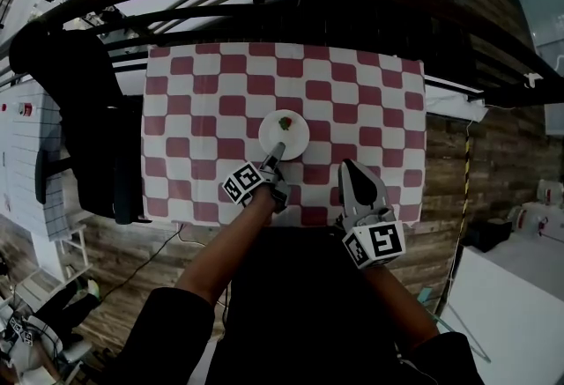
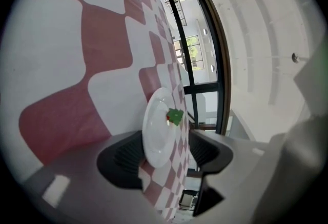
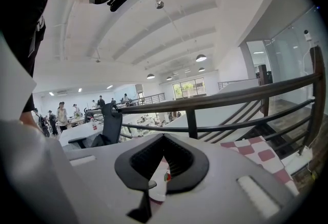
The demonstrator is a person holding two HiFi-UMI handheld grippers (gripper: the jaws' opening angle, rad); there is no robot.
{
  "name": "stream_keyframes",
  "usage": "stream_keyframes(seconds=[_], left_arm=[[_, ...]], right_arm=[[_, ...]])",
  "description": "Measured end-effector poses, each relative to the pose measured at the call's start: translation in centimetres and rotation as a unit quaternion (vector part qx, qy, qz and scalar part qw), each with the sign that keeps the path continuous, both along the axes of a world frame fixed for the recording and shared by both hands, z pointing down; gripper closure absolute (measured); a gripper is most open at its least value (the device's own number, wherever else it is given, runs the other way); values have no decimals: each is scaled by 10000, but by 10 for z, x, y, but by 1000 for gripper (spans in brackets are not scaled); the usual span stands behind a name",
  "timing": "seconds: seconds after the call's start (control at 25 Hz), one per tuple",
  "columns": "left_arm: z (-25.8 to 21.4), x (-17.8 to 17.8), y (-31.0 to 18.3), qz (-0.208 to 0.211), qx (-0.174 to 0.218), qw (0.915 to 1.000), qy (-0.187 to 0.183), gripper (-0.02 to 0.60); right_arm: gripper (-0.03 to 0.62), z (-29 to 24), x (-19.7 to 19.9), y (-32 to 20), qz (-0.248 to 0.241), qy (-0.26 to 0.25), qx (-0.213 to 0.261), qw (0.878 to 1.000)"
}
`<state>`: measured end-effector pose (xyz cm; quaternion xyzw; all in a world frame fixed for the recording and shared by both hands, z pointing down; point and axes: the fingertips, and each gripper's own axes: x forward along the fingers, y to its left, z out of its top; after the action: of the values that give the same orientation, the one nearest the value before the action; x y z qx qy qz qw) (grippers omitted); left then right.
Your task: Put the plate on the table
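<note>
At the near rim of the white plate [image 1: 284,135], the left claw [image 1: 278,151] is standing with its jaws spread wide, the rim sitting loosely between them and the right pad clear of it. The plate is lying flat on the red-and-white checked cloth [image 1: 352,92] covering the counter, near its middle, with a small green piece [image 1: 285,122] on top. Off to the side, the right claw [image 1: 354,170] is hovering over the cloth's near edge, jaws closed together and carrying nothing.
</note>
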<state>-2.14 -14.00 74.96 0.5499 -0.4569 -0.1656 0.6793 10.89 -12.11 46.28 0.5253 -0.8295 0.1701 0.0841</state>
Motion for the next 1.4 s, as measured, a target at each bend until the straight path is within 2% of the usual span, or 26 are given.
stream_keyframes(seconds=[0.48, 0.8, 1.0, 1.12, 1.24, 1.4], left_arm=[[-4, -10, 38, 140, -93, 9998, -69, 307], [-26, -11, 53, 854, 394, 9944, -490, 307], [-46, -16, 56, 886, 547, 9936, -446, 328], [-61, -18, 58, 998, 723, 9908, -561, 360], [-74, -24, 61, 1096, 864, 9866, -841, 454], [-93, -28, 61, 1228, 1186, 9786, -1152, 510]], right_arm=[[597, -2, -9, 17, 77, -142, 58, 9999], [597, -3, -29, 27, 50, -239, 114, 9996], [597, -5, -41, 31, 58, -281, 167, 9994], [597, -9, -48, 32, 63, -312, 206, 9993], [597, -14, -54, 33, 78, -339, 273, 9990], [597, -15, -59, 36, 76, -330, 385, 9987]])
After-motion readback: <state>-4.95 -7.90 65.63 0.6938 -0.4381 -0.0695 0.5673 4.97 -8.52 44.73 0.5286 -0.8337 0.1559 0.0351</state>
